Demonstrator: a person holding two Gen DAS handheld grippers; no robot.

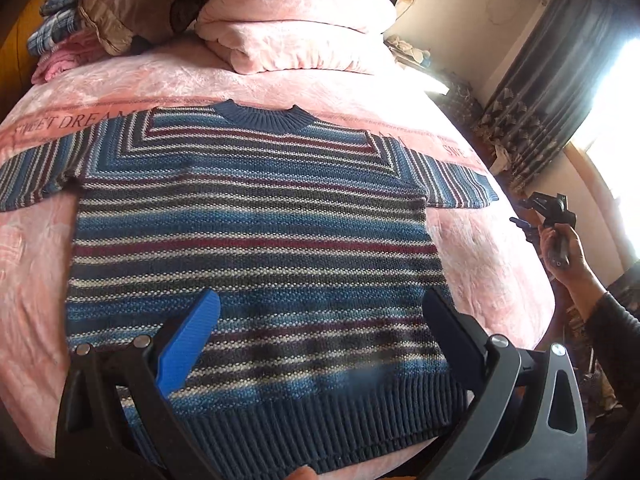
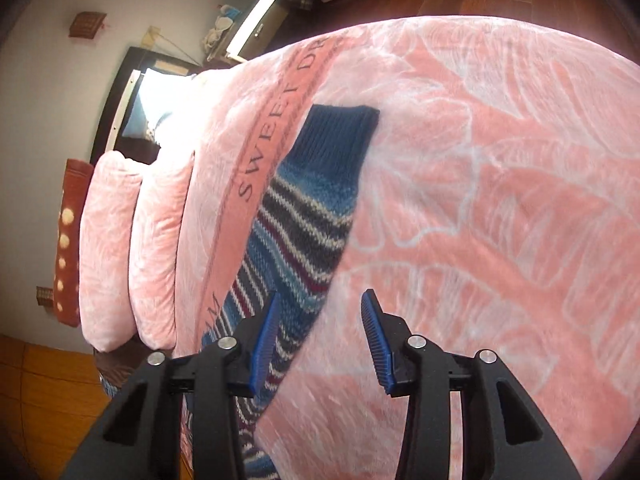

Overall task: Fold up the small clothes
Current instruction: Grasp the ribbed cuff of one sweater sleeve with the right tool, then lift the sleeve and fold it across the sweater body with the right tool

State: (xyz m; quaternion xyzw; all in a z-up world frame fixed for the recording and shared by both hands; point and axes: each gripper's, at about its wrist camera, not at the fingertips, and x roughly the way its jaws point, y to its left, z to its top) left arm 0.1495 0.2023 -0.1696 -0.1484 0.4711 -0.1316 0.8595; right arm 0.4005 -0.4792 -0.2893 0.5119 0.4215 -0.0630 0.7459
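A blue, maroon and white striped knit sweater (image 1: 252,232) lies flat and face up on the pink blanket (image 1: 480,248), collar away from me and both sleeves spread out. My left gripper (image 1: 320,312) hovers open above the lower body of the sweater, near the ribbed hem. In the right wrist view, one sleeve (image 2: 296,232) with a dark blue cuff (image 2: 340,132) stretches out on the blanket. My right gripper (image 2: 322,296) is open just over that sleeve's edge, holding nothing. It also shows in the left wrist view as a small right gripper (image 1: 536,216) in a hand beyond the right sleeve.
A folded pink quilt (image 1: 296,28), a brown jacket (image 1: 140,4) and plaid clothes (image 1: 60,12) are piled at the head of the bed. The bed edge drops off at the right toward a curtain (image 1: 540,92) and a bright window. Pink pillows (image 2: 136,248) lie at the left.
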